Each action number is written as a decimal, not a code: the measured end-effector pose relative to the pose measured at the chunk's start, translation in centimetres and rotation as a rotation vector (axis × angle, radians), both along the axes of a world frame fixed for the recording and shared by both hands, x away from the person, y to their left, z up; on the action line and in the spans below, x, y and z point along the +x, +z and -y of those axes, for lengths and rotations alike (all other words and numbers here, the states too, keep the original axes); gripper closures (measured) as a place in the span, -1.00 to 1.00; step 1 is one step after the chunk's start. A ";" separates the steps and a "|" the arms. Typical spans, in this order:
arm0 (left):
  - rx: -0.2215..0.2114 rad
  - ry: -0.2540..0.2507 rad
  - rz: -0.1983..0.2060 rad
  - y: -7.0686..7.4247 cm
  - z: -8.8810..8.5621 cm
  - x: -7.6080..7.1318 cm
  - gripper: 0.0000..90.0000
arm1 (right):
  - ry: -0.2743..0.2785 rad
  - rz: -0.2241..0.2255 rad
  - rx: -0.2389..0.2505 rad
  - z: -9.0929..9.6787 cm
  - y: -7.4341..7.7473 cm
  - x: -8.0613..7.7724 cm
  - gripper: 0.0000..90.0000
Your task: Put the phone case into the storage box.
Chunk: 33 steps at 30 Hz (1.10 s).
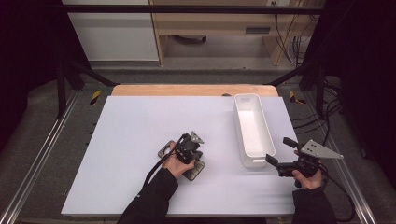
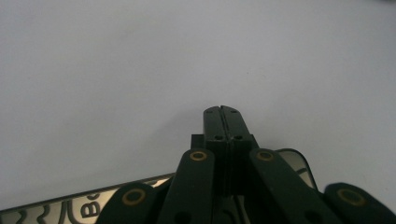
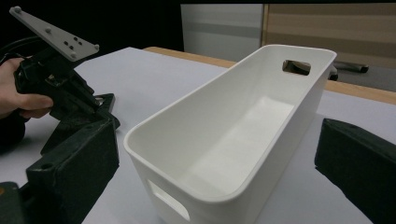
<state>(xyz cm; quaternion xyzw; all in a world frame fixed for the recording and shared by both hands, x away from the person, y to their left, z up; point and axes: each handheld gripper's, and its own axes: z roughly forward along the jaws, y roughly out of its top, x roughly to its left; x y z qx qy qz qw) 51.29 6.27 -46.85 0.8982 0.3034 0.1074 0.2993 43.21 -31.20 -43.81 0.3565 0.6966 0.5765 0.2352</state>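
My landmark is the long white plastic bin [image 1: 252, 129] with cut-out handle slots, standing empty on the pale lavender table top [image 1: 135, 140]. My right gripper [image 1: 277, 150] sits just off the bin's near end, its two black jaws spread wide; in the right gripper view they frame that end of the bin on both sides without touching it. My left gripper [image 2: 222, 111] is well to the left of the bin, tipped down over a flat dark remote-like device [image 1: 195, 170] with rounded corners that lies on the table. Its jaws are pressed together, a thin seam between them. Whether they pinch the device's edge I cannot tell: the linkage hides the contact, and from above my left hand [image 1: 176, 163] covers most of the device. In the left gripper view a silvery, glossy strip of it shows, with raised characters cut off at the frame's bottom, unreadable.
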 end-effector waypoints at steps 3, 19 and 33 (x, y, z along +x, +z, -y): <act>0.011 -0.007 0.001 0.1 -0.2 -0.3 0.98 | 0.001 -0.001 0.000 0.0 0.0 0.0 -0.99; 0.026 -0.021 -0.012 0.2 -1.2 -1.5 0.98 | 0.000 0.000 -0.001 0.0 0.0 -0.1 -0.99; 0.050 -0.040 -0.014 0.3 -2.3 -2.9 0.98 | 0.000 -0.001 0.000 0.0 0.0 -0.1 -0.99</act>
